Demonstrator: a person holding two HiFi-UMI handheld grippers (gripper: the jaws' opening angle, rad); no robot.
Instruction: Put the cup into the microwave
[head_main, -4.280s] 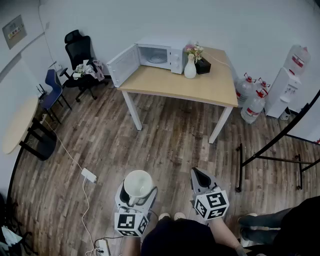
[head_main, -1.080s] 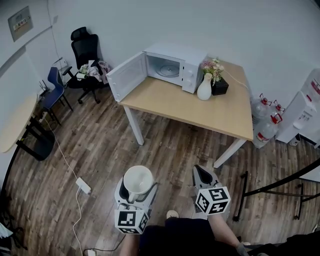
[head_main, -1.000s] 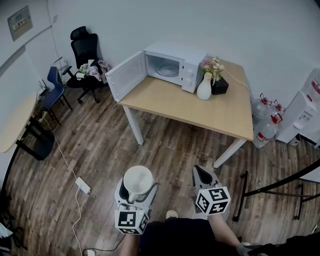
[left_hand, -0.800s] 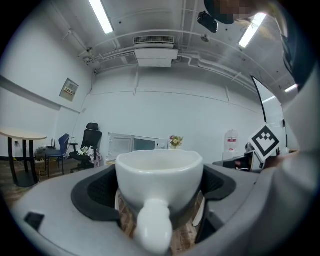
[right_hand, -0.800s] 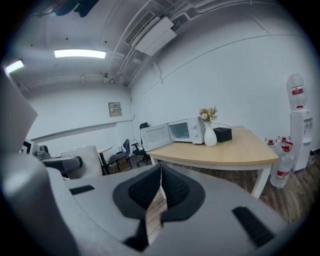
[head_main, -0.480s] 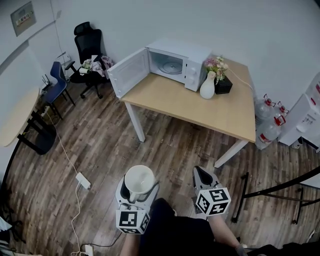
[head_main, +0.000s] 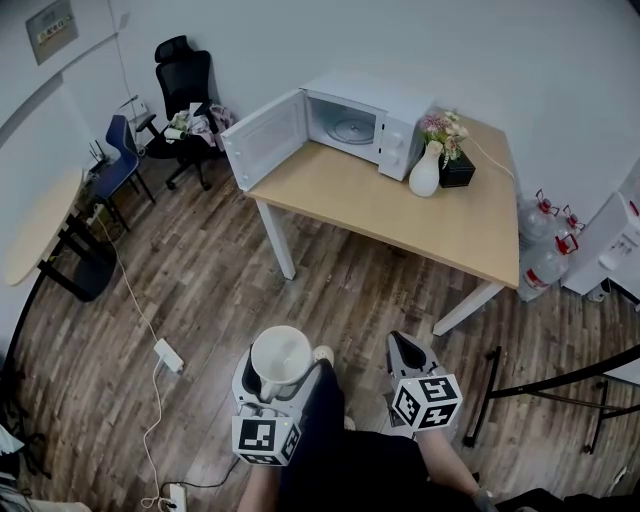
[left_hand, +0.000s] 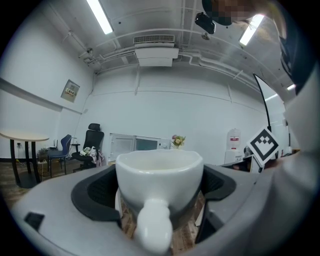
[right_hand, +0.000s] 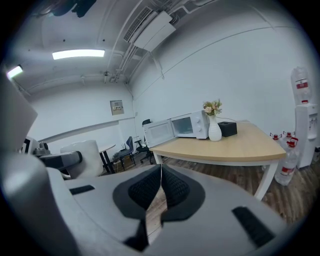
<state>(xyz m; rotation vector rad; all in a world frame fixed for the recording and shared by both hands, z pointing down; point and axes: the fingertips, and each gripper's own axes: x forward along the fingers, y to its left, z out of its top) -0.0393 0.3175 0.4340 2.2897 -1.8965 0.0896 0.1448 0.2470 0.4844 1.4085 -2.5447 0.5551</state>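
Observation:
A white cup (head_main: 280, 358) (left_hand: 159, 185) sits upright between the jaws of my left gripper (head_main: 278, 372) (left_hand: 159, 197), which is shut on it, handle towards the camera. My right gripper (head_main: 405, 356) (right_hand: 160, 187) is shut with nothing in it, its pads touching. The white microwave (head_main: 372, 120) (right_hand: 192, 125) stands at the far left corner of the wooden table (head_main: 400, 215) (right_hand: 235, 145), with its door (head_main: 265, 137) swung open to the left and the glass plate visible inside. Both grippers hang over the floor well short of the table.
A white vase with flowers (head_main: 427, 170) and a black box (head_main: 458, 168) stand right of the microwave. A black office chair (head_main: 188, 90) and a blue chair (head_main: 118, 160) are at the back left; a round table (head_main: 40, 225) at left. A power strip and cable (head_main: 168, 354) lie on the floor. Water bottles (head_main: 545, 262) stand at right.
The table and microwave have drawn closer and lower in the head view as the person walks toward them. The grippers keep the same pose, the cup still held.

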